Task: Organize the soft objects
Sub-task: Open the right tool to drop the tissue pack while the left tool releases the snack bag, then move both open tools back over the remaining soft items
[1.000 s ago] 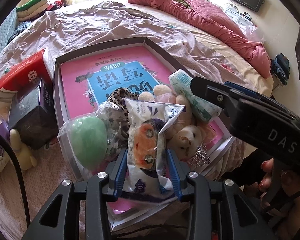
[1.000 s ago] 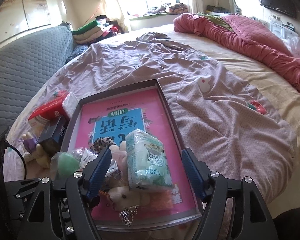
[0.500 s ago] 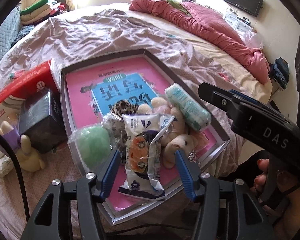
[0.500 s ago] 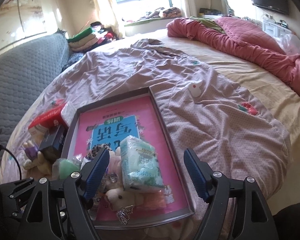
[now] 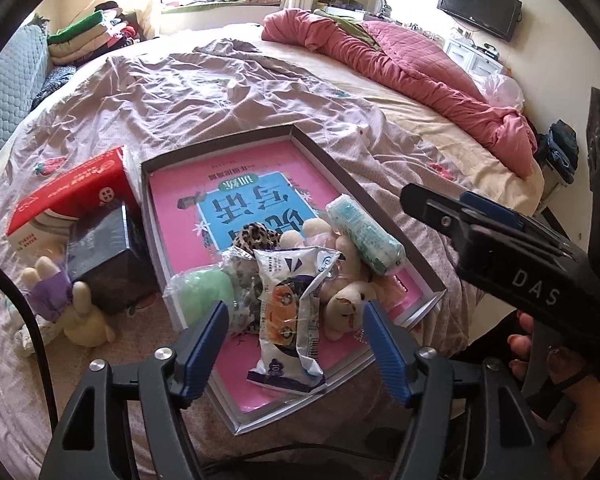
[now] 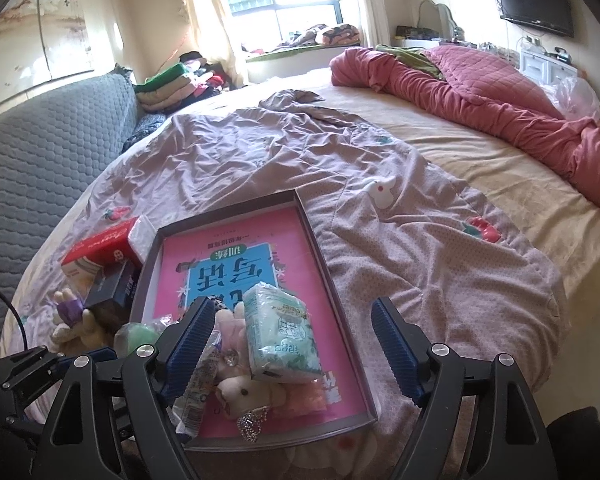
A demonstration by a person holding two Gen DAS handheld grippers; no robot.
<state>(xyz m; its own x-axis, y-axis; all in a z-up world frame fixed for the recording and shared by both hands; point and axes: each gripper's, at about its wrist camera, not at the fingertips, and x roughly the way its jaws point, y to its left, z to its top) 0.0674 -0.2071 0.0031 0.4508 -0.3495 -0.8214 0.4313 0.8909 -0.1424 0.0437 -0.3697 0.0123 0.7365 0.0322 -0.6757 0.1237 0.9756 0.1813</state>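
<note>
My left gripper (image 5: pixel 296 344) has just been opening and holds nothing; the snack packet (image 5: pixel 290 316) lies free between its jaws in the tray (image 5: pixel 380 216), beside the plush bear (image 5: pixel 350 304). Right gripper (image 6: pixel 292 348) gapes empty above the tissue pack (image 6: pixel 280 334), so both are clear to pull away.

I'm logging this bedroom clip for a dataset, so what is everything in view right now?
tray: 1, grey rim, pink printed base, on bed
snack packet: 1, white with orange, tray front
tissue pack: 1, pale green, atop plush toys
plush bear: 1, cream, in tray
green ball in bag: 1, tray's left edge
leopard-print item: 1, in tray
red box: 1, left of tray
dark box: 1, beside red box
plush rabbit: 1, cream, purple wrap, outside tray
pink quilt: 1, far side
left tool: open, empty
right tool: open, empty
</note>
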